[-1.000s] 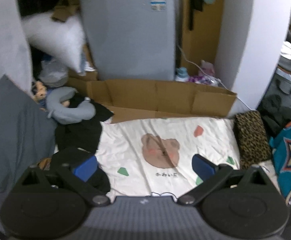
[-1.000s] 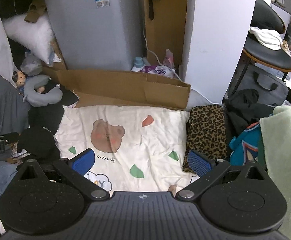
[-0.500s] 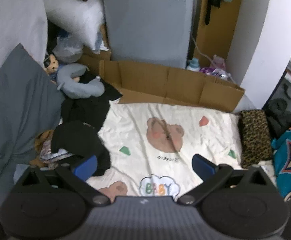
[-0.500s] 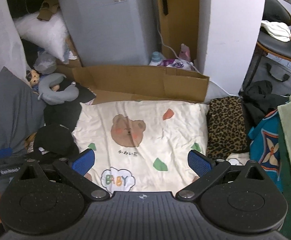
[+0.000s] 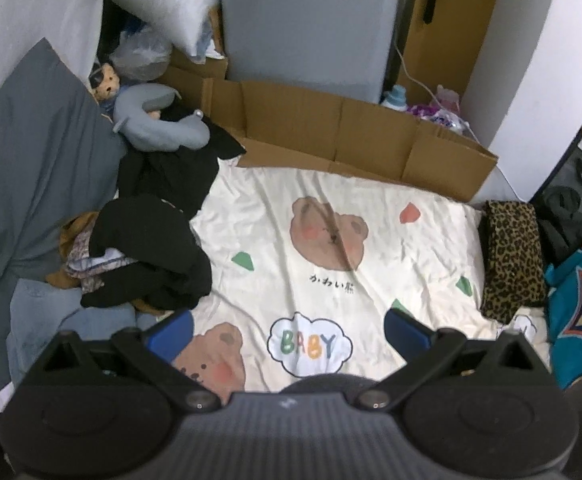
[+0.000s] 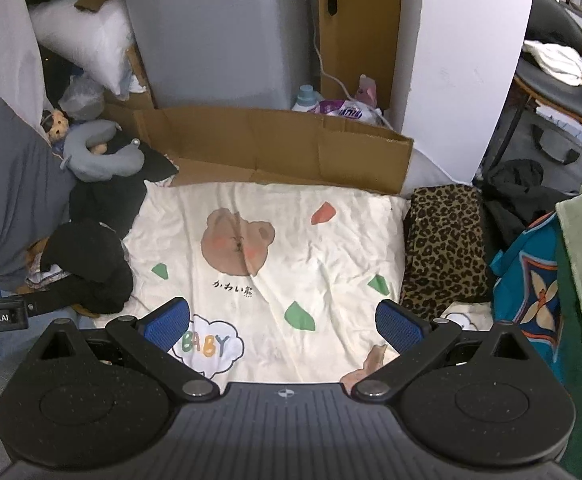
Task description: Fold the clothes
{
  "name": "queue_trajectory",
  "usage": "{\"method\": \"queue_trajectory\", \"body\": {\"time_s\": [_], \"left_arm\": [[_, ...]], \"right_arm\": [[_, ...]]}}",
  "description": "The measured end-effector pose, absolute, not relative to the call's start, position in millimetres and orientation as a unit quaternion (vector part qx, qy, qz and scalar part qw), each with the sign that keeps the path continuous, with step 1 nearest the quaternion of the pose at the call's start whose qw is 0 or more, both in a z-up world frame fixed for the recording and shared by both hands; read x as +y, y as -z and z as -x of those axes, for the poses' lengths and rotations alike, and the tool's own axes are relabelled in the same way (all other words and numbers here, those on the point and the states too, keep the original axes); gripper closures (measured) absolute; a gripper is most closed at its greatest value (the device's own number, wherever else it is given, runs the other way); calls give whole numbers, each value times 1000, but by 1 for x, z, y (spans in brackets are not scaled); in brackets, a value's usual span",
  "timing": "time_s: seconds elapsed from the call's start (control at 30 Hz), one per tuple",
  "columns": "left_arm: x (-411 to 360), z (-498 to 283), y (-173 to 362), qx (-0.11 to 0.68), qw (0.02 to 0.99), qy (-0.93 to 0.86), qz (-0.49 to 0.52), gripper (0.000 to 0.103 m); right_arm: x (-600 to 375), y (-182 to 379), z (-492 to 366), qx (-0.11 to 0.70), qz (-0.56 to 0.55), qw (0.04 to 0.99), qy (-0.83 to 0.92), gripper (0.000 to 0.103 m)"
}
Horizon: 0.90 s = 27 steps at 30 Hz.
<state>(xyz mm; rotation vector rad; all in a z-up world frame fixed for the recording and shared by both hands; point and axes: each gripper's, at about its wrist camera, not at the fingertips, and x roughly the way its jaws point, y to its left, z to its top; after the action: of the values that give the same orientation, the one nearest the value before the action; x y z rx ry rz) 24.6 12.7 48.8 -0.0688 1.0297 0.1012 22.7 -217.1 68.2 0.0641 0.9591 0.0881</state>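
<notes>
L gripper [image 5: 287, 326] + R gripper [image 6: 283, 320] wide open, empty | take black crumpled garment pile [image 5: 151, 252] by an edge | spread on cream bear-print blanket [image 5: 331, 240] w/o dragging rest

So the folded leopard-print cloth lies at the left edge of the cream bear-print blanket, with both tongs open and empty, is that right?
Not quite: the folded leopard-print cloth lies at the right edge of the cream bear-print blanket, as the right wrist view shows. Both the left tongs and right tongs are open and empty.
</notes>
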Motion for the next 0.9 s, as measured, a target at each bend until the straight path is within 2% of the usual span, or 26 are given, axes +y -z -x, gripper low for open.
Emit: {"method": "queue_trajectory", "body": {"time_s": [0.6, 0.9], "left_arm": [[-17, -7, -28, 521, 850, -45, 65, 1], [-35, 6, -28, 524, 850, -34, 48, 1]], "right_arm": [[-210, -31, -22, 491, -16, 867, -79, 1], [-203, -28, -15, 499, -20, 860, -98, 1]]}}
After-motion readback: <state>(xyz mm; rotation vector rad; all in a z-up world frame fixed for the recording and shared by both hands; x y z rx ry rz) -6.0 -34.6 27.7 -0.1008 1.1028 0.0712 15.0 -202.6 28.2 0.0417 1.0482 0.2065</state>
